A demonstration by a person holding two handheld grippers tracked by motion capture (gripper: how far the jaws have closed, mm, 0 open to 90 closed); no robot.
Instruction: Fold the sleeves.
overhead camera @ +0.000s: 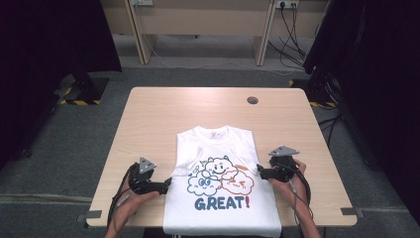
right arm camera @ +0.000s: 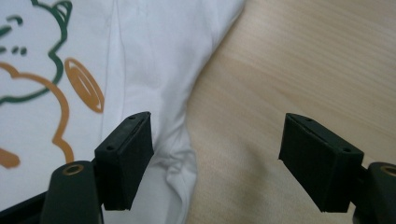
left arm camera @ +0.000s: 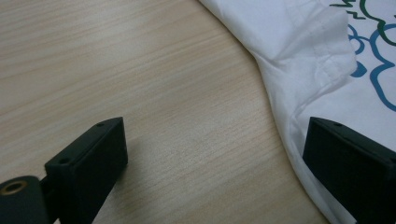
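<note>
A white T-shirt (overhead camera: pixel 220 173) with cartoon clouds and the word GREAT! lies flat on the wooden table (overhead camera: pixel 198 109), sleeves folded in, its hem hanging over the near edge. My left gripper (overhead camera: pixel 166 184) is open at the shirt's left edge; in the left gripper view the shirt's edge (left arm camera: pixel 303 79) runs between its jaws. My right gripper (overhead camera: pixel 259 171) is open at the shirt's right edge, one jaw over the cloth (right arm camera: pixel 154 84), the other over bare wood. Neither holds anything.
A round cable hole (overhead camera: pixel 252 100) sits near the table's far right. Bare tabletop (overhead camera: pixel 163 109) stretches beyond the shirt. Grey floor surrounds the table, with a wooden bench (overhead camera: pixel 198 20) and cables (overhead camera: pixel 289 39) behind, and dark curtains at both sides.
</note>
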